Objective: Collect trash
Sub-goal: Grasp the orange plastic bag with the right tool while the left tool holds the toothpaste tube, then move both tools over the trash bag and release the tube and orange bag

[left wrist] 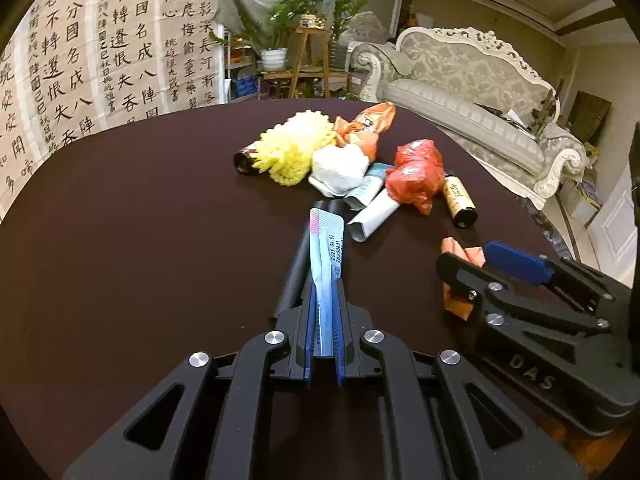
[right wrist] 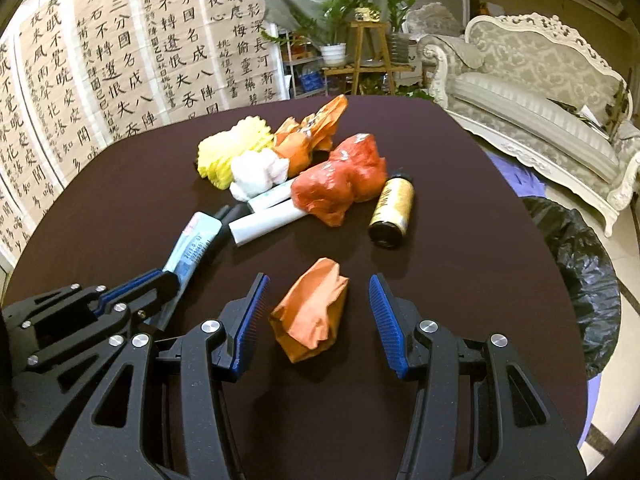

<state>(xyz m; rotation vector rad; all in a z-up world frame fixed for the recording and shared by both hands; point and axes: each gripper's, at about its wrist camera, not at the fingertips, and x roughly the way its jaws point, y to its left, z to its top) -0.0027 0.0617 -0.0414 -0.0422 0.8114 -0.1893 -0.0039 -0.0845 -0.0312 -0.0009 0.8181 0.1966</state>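
Note:
My left gripper (left wrist: 325,280) is shut on a flat pale-blue tube (left wrist: 326,256) with a printed date; it also shows in the right wrist view (right wrist: 192,246). My right gripper (right wrist: 318,282) is open, its jaws on either side of a crumpled orange wrapper (right wrist: 310,316) lying on the dark table (right wrist: 460,300). The right gripper (left wrist: 486,258) and that wrapper (left wrist: 460,252) also show in the left wrist view. Farther back lies a pile: yellow foam net (right wrist: 230,150), white crumpled tissue (right wrist: 258,174), orange bag (right wrist: 310,130), red bag (right wrist: 340,178), white tubes (right wrist: 264,224), gold-black can (right wrist: 392,210).
A black trash bag (right wrist: 576,280) stands open off the table's right edge. A white sofa (right wrist: 540,92) is beyond it. Calligraphy sheets (right wrist: 120,52) hang at the left and plants (right wrist: 352,12) stand at the back. A black tube (left wrist: 298,264) lies beside the held one.

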